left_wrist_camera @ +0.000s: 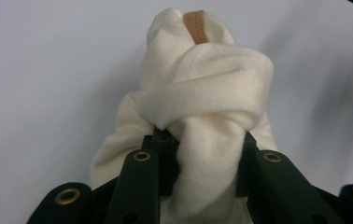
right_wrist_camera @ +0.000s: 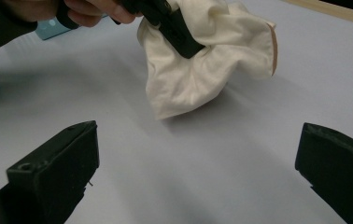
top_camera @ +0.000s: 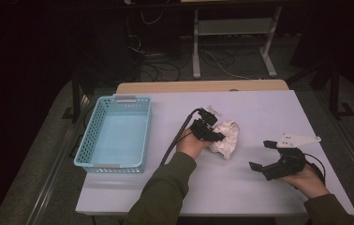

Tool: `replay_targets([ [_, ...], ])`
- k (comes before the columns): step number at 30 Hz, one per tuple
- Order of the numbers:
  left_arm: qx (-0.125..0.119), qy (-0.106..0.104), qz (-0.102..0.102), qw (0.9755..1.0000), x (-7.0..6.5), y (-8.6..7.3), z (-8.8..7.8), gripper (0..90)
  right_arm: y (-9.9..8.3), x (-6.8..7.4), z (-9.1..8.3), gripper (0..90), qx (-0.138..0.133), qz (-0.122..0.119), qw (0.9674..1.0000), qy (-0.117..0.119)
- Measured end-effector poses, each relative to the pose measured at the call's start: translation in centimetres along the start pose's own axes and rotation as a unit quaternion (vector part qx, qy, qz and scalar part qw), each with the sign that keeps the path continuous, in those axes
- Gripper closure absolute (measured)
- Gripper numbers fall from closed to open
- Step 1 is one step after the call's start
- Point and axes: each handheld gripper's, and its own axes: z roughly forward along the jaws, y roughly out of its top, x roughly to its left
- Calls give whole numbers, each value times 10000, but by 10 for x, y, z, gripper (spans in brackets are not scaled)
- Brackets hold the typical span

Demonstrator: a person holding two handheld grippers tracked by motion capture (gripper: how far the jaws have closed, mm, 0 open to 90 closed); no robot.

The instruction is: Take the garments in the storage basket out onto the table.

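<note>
A crumpled cream cloth (top_camera: 227,138) with a tan edge lies bunched near the middle of the white table (top_camera: 259,108). My left gripper (top_camera: 214,135) comes at it from the left and is shut on a thick fold of it. In the left gripper view the cloth (left_wrist_camera: 207,84) bulges up between the pads of the left gripper (left_wrist_camera: 202,136). The cloth's (right_wrist_camera: 198,74) lower end reaches the table top. My right gripper (top_camera: 261,154) rests open at the right, jaws wide apart and pointing at the cloth, nothing between them (right_wrist_camera: 198,158).
A light blue plastic basket (top_camera: 89,136) stands at the table's left side and looks empty. Beyond the far edge are dark floor, cables and a metal frame (top_camera: 196,42). The person's forearms come in from the near edge.
</note>
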Motion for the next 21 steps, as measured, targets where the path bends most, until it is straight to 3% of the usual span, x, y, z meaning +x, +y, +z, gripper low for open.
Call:
replay_targets([
  [4, 111, -10, 69, 9999, 0, -1, 6, 685, 0, 0, 0, 0, 6, -5, 10000, 7],
  [5, 78, 15, -3, 10000, -1, -2, 8, 679, 0, 0, 0, 0, 4, -5, 10000, 9],
  [7, 171, 14, 84, 9998, -1, -2, 10, 669, 0, 0, 0, 0, 1, -7, 10000, 5],
  [9, 98, 16, 7, 10000, -2, -3, 12, 661, 0, 0, 0, 0, -3, 0, 10000, 8],
  [12, 179, 25, 110, 9998, -1, -3, 14, 642, 0, 0, 0, 0, -3, 4, 10000, 5],
  [21, 124, 78, 106, 9998, -4, -3, 20, 531, 0, 0, 0, 0, -8, 21, 10000, 11],
])
